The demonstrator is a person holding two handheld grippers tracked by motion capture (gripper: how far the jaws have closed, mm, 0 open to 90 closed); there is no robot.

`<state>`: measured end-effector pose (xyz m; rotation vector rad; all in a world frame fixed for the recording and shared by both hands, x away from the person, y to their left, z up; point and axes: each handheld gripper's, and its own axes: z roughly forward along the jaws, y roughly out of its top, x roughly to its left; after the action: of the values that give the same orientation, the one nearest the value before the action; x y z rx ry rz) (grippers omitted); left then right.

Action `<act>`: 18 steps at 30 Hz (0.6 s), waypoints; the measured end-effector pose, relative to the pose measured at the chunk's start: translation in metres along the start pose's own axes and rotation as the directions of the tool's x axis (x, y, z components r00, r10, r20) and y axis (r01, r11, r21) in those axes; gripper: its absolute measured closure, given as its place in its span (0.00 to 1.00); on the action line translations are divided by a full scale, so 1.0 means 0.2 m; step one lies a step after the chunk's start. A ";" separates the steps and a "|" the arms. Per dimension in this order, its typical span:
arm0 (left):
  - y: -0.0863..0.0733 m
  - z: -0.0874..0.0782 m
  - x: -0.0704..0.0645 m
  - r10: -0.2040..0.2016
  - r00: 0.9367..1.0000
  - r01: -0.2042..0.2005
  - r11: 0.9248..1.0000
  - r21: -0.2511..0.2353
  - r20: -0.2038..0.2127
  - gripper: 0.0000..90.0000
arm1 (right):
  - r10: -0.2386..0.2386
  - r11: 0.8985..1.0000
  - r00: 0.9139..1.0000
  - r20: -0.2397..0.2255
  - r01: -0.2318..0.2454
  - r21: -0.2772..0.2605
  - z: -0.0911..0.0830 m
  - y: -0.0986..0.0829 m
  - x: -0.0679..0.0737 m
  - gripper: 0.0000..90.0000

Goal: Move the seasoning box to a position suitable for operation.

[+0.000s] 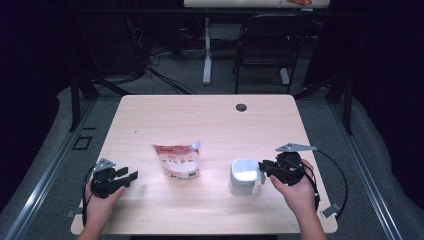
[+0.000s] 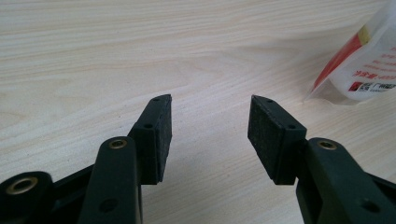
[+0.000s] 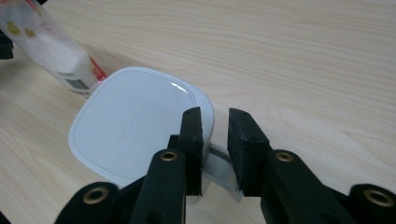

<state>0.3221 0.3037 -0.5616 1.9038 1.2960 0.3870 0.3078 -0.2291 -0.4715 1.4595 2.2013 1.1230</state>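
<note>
Lying on 1 table [image 1: 210, 120], 1 pouch [image 1: 177, 161], 1 white container [image 1: 244, 176], 2 grippers

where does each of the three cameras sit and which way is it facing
High view: above the person's side, looking forward and down on the table; forearms, left gripper and right gripper show.
Left gripper view: rides the left gripper, facing along its open jaws over bare wood toward the pouch.
Right gripper view: rides the right gripper, jaws astride the white container handle.
Shared: the pouch appears in all three.
</note>
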 end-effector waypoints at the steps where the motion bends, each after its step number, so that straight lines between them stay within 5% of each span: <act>1: 0.00 0.00 0.00 0.000 1.000 0.000 1.000 0.000 0.000 0.55 | 0.000 1.000 1.000 -0.003 0.000 -0.001 0.00 0.00 0.00 0.85; 6: 0.00 0.00 0.00 0.000 1.000 0.000 1.000 0.001 0.001 0.55 | 0.004 1.000 1.000 -0.010 -0.004 -0.001 0.00 -0.01 0.00 0.96; 18: 0.00 0.00 0.00 -0.003 1.000 0.003 1.000 -0.011 -0.005 0.55 | 0.039 0.999 0.998 -0.053 -0.040 -0.016 0.00 -0.02 -0.01 0.99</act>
<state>0.3223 0.3033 -0.5625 1.8932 1.2969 0.3966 0.3060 -0.2323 -0.4751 1.4896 2.2013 1.2030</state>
